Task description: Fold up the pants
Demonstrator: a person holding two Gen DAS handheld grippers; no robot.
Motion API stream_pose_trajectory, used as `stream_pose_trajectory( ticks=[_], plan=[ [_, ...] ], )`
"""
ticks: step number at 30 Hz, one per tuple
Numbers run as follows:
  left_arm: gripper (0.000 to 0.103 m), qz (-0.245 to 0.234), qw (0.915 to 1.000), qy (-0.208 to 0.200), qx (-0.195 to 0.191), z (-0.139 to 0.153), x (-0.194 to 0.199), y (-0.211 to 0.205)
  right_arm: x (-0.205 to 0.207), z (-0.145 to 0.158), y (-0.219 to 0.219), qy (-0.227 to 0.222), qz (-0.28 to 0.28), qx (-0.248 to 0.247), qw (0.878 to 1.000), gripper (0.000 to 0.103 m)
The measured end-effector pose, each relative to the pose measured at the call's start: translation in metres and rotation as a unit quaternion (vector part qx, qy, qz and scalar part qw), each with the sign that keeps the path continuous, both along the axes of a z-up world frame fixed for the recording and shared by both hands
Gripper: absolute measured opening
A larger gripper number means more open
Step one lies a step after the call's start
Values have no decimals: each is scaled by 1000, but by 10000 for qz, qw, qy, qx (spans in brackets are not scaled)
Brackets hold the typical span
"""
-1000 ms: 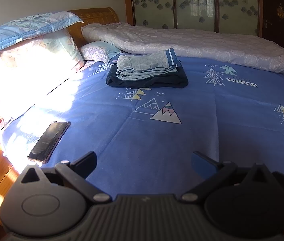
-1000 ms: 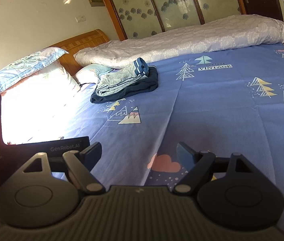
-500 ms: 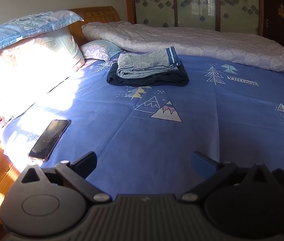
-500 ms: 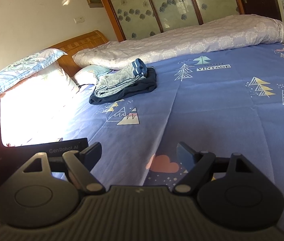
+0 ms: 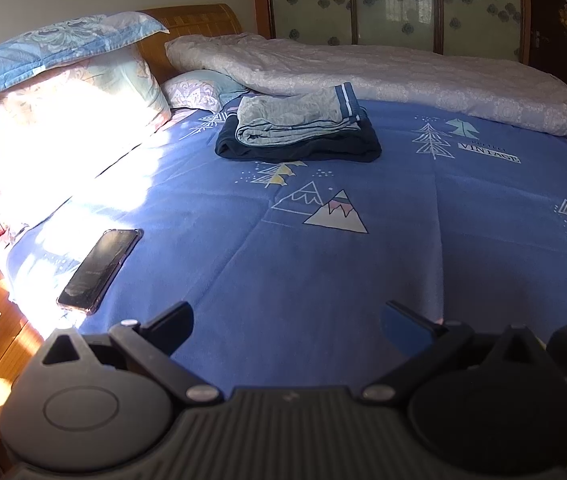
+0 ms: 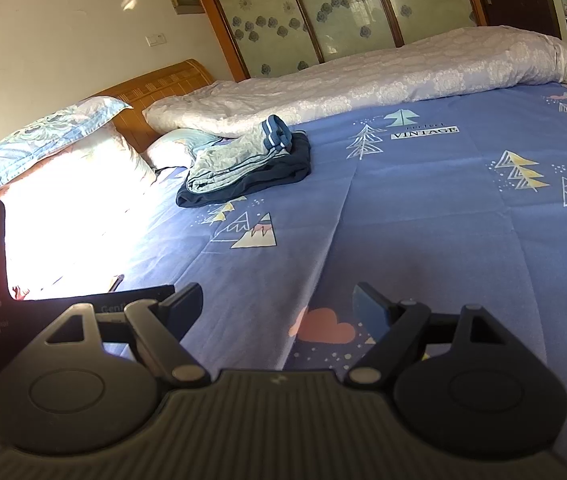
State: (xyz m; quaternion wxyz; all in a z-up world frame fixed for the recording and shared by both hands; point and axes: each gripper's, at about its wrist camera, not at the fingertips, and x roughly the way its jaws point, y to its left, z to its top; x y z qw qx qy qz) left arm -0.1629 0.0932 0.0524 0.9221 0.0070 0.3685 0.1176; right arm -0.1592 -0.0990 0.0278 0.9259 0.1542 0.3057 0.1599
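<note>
Two folded pairs stacked up by the pillows: light grey pants (image 5: 291, 120) with a blue-and-white striped waistband, soft and a bit rumpled, sat on top of dark navy pants (image 5: 303, 148) folded into a flat rectangle. Both well apart from the grippers, far across the bed. Same stack visible from the right wrist too, grey pair (image 6: 231, 164) over navy pair (image 6: 259, 180).

No real containers anywhere, only the bed carrying everything. Blue bedsheet (image 5: 323, 272) stretched smooth with faint creases, printed with little triangle mountains, line-drawn trees and a "VINTAGE" label. Puffy white quilt (image 5: 383, 72) with a floral embossed texture bunched along the far side. Patterned pillows (image 5: 63, 52) piled against a wooden headboard (image 5: 191, 20), half blown out by sunlight. Black phone (image 5: 99, 270), glossy and flat, lay near the bed's edge in the sun patch.

Left gripper (image 5: 287, 320) hovered low over bare sheet, jaws spread wide, nothing between them. Right gripper (image 6: 279, 304) likewise wide apart and empty, just above a pink cloud print (image 6: 325, 326).
</note>
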Motion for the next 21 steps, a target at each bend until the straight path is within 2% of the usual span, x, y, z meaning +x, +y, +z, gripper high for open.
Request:
stream_pose_trajectory(
  ticks=[21],
  plan=[
    [103, 8, 9995, 234, 203, -7, 3, -4, 3, -4, 0, 91, -43, 62, 9999, 84]
  ],
)
